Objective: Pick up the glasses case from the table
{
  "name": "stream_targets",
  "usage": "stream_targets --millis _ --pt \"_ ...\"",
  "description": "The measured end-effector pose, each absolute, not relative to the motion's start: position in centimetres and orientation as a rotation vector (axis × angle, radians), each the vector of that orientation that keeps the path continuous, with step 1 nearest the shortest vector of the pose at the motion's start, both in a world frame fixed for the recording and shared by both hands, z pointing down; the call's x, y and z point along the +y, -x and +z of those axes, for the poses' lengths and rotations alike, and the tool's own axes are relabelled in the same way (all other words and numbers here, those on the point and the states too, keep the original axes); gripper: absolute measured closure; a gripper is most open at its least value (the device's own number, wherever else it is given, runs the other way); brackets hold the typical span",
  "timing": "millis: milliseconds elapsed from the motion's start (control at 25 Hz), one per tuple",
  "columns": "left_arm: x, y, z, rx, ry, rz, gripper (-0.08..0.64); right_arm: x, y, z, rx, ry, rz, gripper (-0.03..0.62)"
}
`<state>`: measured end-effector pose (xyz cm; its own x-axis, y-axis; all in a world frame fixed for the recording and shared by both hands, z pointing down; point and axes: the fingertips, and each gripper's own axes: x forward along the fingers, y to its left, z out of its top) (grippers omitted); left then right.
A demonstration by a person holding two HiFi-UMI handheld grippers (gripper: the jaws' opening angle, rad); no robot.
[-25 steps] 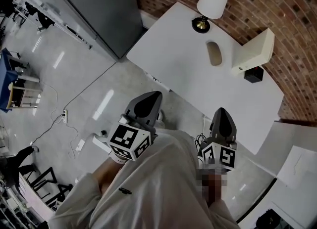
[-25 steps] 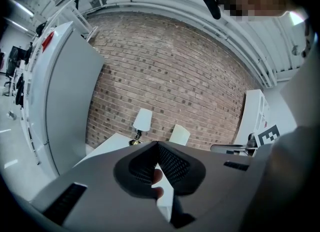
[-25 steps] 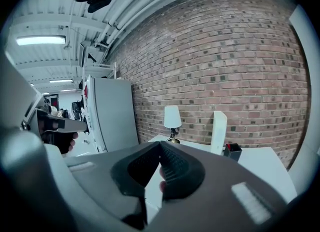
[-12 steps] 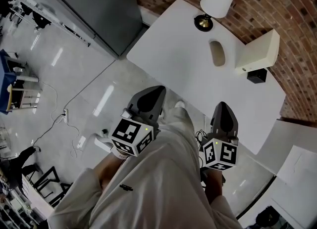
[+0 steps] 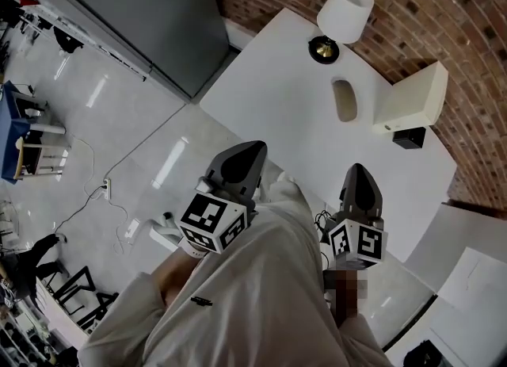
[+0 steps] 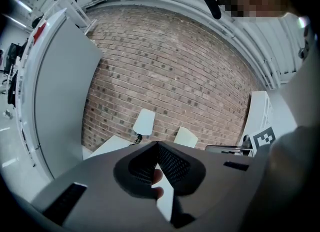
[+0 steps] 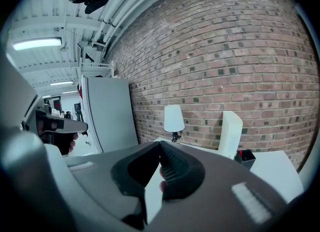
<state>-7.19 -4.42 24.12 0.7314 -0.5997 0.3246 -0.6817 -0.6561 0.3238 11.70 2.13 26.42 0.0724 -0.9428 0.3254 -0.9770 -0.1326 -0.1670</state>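
Head view shows us a brick wall (image 5: 467, 17) with a white table (image 5: 277, 96) against it. On the table we see a box (image 5: 412, 94), a lamp (image 5: 344, 9) and the case (image 5: 344, 100). The case lies flat between the lamp and the box. We hold our left claw (image 5: 253, 150) and right claw (image 5: 360, 171) near the table's edge, well apart from the case. Both claws are pinched together with nothing in them.

Left claw (image 5: 250, 151), right claw (image 5: 361, 172) nearer table (image 5: 277, 88)
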Motion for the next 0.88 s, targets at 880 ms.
stream_targets --millis 880 --pt "-9.3 -0.7 28.8 -1.007 -2.407 0.441 0.552 -7.8 -18.5 33.6 -2.088 -2.029 0.661 0.466"
